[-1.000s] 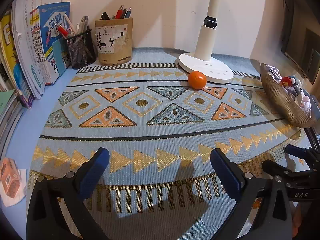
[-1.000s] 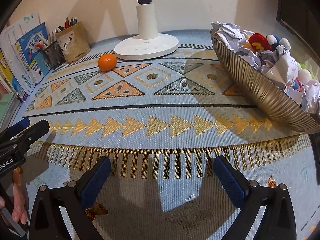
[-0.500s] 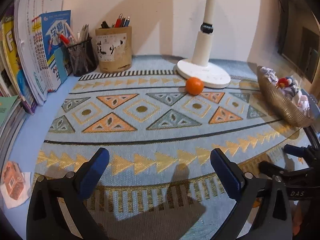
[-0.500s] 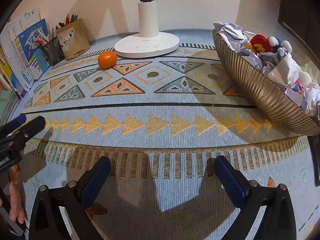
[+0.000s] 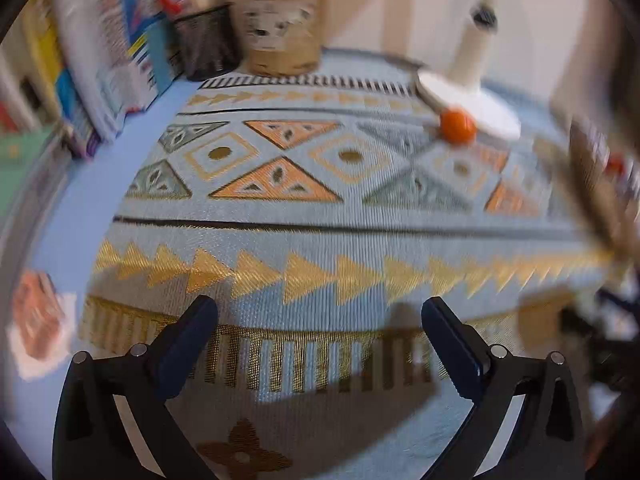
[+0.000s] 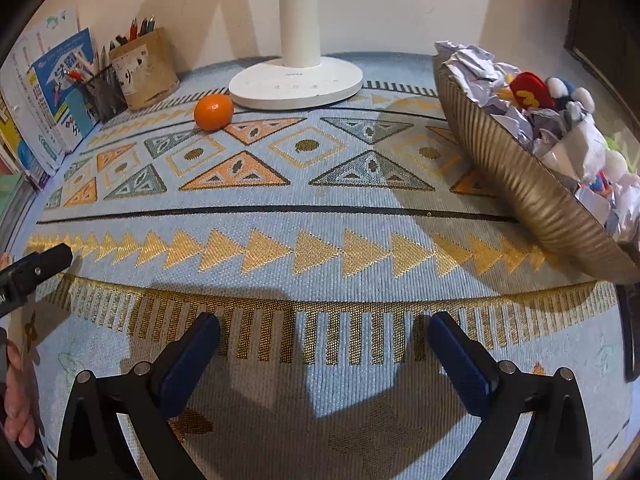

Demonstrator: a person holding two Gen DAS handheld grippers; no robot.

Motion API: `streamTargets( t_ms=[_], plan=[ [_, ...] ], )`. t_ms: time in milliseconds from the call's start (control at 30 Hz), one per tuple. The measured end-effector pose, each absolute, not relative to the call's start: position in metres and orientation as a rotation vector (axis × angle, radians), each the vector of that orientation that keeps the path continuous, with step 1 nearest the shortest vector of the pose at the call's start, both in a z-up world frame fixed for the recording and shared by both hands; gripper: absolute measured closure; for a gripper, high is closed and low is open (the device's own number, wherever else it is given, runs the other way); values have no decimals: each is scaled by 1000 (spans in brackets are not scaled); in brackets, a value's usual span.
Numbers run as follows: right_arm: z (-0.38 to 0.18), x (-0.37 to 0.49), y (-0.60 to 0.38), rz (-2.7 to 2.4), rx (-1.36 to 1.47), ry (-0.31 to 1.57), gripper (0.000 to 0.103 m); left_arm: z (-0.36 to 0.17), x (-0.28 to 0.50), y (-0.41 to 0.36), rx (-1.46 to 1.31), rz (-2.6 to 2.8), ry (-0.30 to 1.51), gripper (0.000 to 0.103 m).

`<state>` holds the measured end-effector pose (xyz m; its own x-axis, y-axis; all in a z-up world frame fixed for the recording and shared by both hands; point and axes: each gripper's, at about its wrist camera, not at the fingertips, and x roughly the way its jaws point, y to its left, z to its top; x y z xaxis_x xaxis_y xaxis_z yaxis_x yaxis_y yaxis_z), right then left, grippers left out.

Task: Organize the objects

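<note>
Right gripper [image 6: 322, 334] gapes empty; tangerine [image 6: 213, 112] round, glossy orange.

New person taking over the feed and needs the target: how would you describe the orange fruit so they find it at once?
Start at the white lamp base standing at the back of the patterned mat, near the wall. Right at the base's front-left edge sits the orange, on the mat. It is the only small, round, bright orange thing there; the pen holders stand further left, the crumpled paper sits in the gold bowl to the right.

Tangerine [image 6: 213, 112] touches lamp base [image 6: 296, 84]; bowl [image 6: 516, 184] right, pen cup [image 6: 144, 70] left.
</note>
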<state>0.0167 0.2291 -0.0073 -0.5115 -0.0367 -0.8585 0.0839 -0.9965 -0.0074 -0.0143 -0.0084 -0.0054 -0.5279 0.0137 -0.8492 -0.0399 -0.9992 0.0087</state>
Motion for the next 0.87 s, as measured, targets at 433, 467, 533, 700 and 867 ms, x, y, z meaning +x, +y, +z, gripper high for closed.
streamTargets(
  t_ms=[433,467,533,700,867],
  plan=[
    [-9,26,230,-2772,1404,41,0,-5,3,-9,-1413,2773,22,0],
    [-9,26,229,-2772,1405,39,0,-6,3,-9,-1413,2773,20,0],
    [-9,26,230,-2772,1404,41,0,-6,1,-9,-1413,2772,19,0],
    [-9,26,230,-2772,1404,42,0,-6,2,-9,-1413,2772,19,0],
    [-8,26,229,-2772,1404,42,0,-6,2,-9,-1413,2772,19,0]
  ],
)
